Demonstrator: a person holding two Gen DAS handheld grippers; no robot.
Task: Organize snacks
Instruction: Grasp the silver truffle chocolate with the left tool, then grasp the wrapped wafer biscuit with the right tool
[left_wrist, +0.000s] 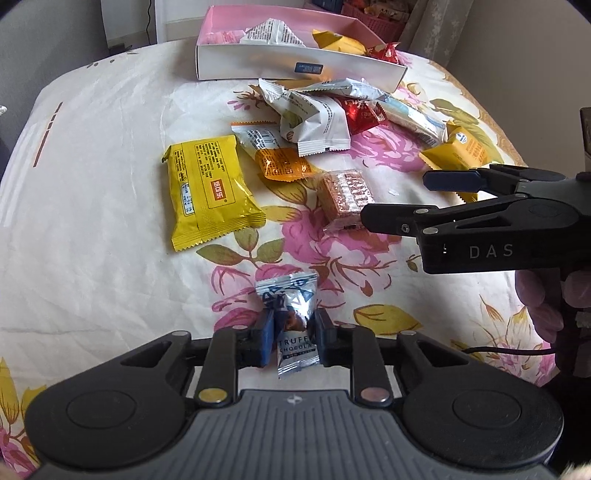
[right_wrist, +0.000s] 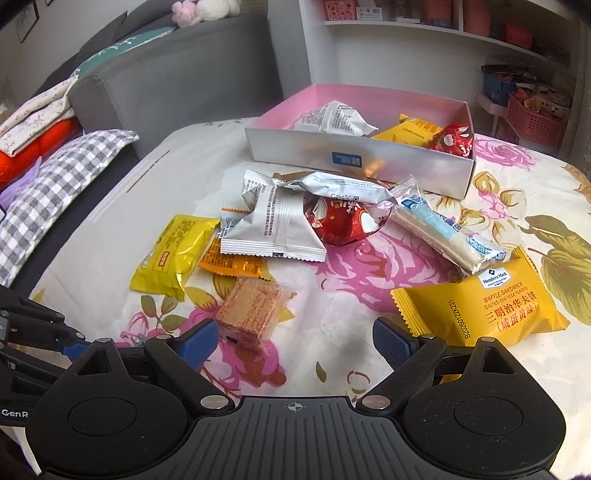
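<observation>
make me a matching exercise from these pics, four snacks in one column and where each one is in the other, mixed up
Things:
1. truffle chocolate
2. waffle sandwich pack
3. clear-wrapped wafer block
4. red candy at the box's right end

Places:
A. inside the pink box
B. on the cloth just ahead of the open right gripper, nearer its left finger
C. pinched in the left gripper
D. on the cloth beside the right gripper's right finger

Pairs: 1-C, 2-D, 3-B, 4-A

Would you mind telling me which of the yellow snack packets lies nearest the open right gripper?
The waffle sandwich packet, lying just beyond the right gripper on its right-hand side. The other loose yellow packet lies farther off to the left, and a third is already inside the box.
</observation>
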